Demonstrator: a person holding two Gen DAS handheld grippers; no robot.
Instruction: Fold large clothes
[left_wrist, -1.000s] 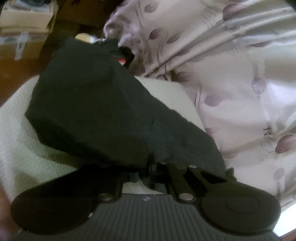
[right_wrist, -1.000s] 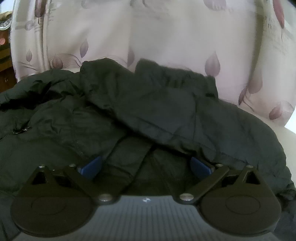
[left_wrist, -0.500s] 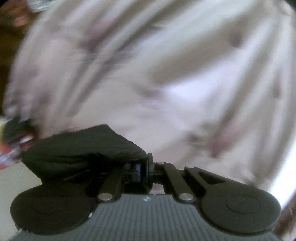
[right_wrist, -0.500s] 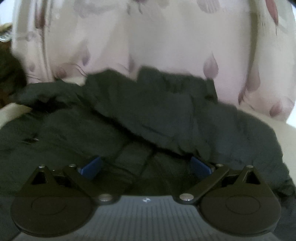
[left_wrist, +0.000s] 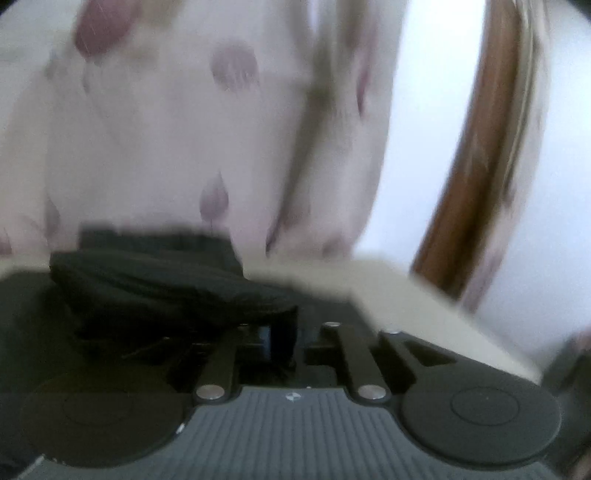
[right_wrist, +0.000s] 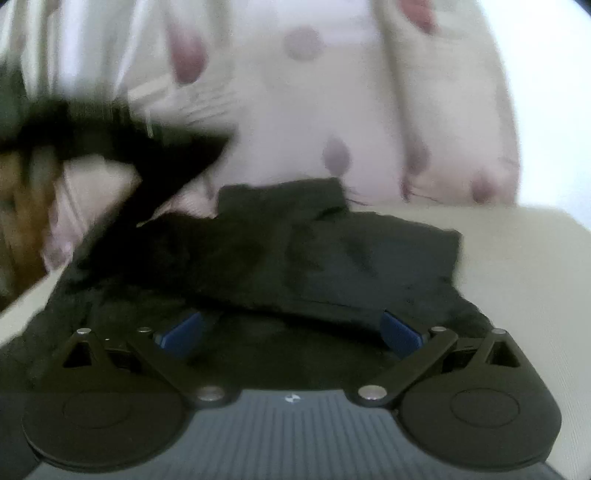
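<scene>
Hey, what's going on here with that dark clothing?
A person with two handheld grippers is folding a black jacket on a cream surface in front of a leaf-print curtain. The left gripper is clamped on a fold of the fabric and carrying it. The right gripper sits open over the jacket, gripping nothing.

A lived-in room of a home, likely a bedroom or sitting room.

Pale pink curtains (left_wrist: 177, 122) printed with mauve leaf shapes hang across the whole background, and daylight comes through beside them. A curved brown wooden frame (left_wrist: 476, 155) stands at the right of the left wrist view. A black garment (right_wrist: 332, 251) lies spread on a cream cloth-covered surface (right_wrist: 524, 266); whether that is a bed or a desk cannot be told through the blur.
</scene>
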